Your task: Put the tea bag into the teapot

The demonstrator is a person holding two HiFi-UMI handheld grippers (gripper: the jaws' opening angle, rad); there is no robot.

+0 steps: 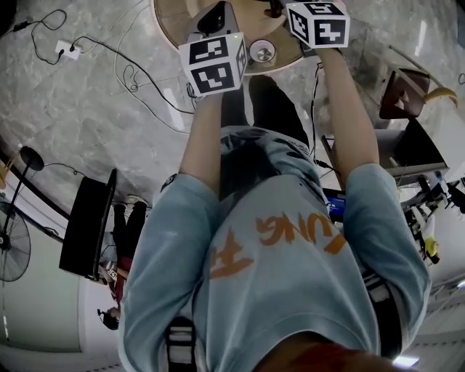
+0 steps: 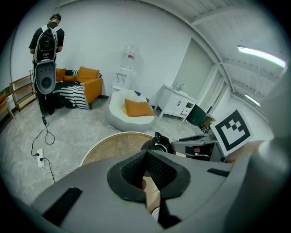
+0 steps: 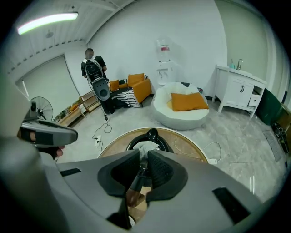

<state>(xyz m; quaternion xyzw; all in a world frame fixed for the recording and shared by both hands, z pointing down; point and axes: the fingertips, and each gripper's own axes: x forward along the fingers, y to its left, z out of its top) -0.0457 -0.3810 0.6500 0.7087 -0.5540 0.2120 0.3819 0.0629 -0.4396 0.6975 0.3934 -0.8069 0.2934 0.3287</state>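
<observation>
A black teapot (image 3: 132,144) stands on a round wooden table (image 3: 193,146), lid off. A white tea bag (image 3: 146,148) lies in its open mouth. My right gripper (image 3: 144,160) hangs just above and in front of the pot, shut on a slim dark tool (image 3: 132,186) whose tip reaches the tea bag. The left gripper view shows the same teapot (image 2: 159,144) ahead and to the right of my left gripper (image 2: 146,155), whose pads meet at the tips with nothing between them. In the head view both marker cubes sit at the table's near edge, and the jaws are hidden.
A small round metal piece (image 1: 261,51) lies on the table (image 1: 174,22) between the grippers. Around it are a white beanbag (image 3: 182,109), an orange sofa (image 3: 138,86), a white cabinet (image 3: 238,91), floor cables (image 1: 131,73), a fan (image 3: 41,107) and a person (image 3: 93,68) standing far back.
</observation>
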